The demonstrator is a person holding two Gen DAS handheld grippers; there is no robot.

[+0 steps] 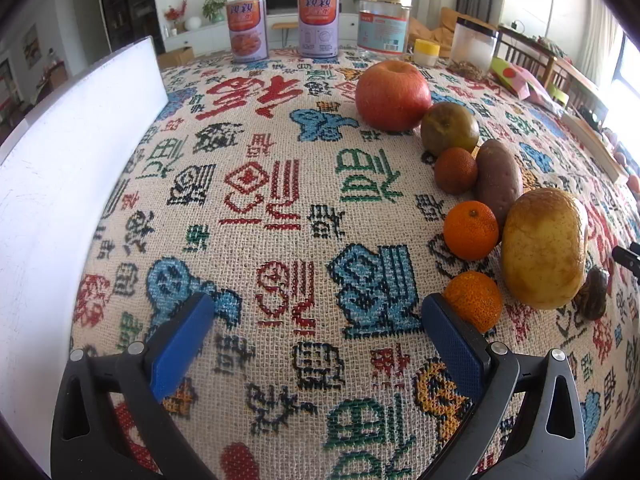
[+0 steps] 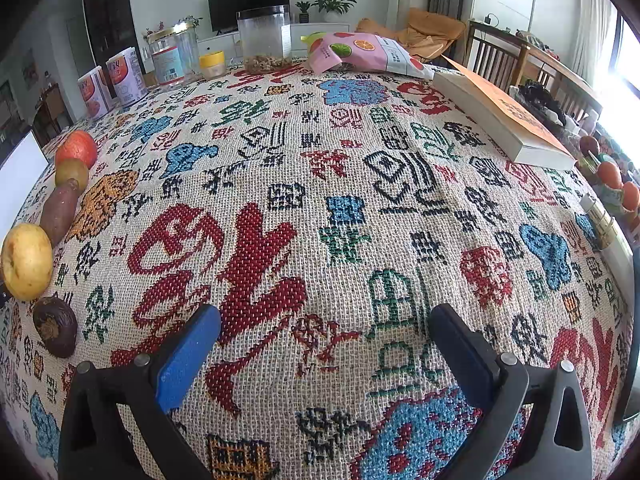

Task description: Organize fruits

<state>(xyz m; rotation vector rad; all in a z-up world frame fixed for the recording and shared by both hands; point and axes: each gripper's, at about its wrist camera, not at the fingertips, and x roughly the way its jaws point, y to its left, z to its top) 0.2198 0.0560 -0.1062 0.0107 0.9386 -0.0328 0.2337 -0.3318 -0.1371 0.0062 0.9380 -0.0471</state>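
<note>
A row of produce lies on the patterned tablecloth (image 1: 280, 184): a red apple (image 1: 393, 95), a greenish-brown fruit (image 1: 449, 128), a small dark reddish fruit (image 1: 455, 170), a purple sweet potato (image 1: 498, 180), two oranges (image 1: 471, 230) (image 1: 473, 300), a yellow pear (image 1: 544, 248) and a dark brown fruit (image 1: 595, 292). My left gripper (image 1: 316, 340) is open, its right finger just beside the nearer orange. The right wrist view shows the apple (image 2: 76, 148), the sweet potato (image 2: 60, 210), the pear (image 2: 26, 262) and the dark fruit (image 2: 55, 326) at far left. My right gripper (image 2: 326, 340) is open over bare cloth.
A white board (image 1: 72, 160) stands at the left. Two cans (image 1: 247, 28) (image 1: 318, 24), jars (image 1: 384, 24) (image 1: 474, 48) and a yellow-lidded tub (image 1: 426, 52) line the far edge. A snack bag (image 2: 360, 54), a book (image 2: 504, 116) and a fruit bowl (image 2: 612, 184) sit to the right.
</note>
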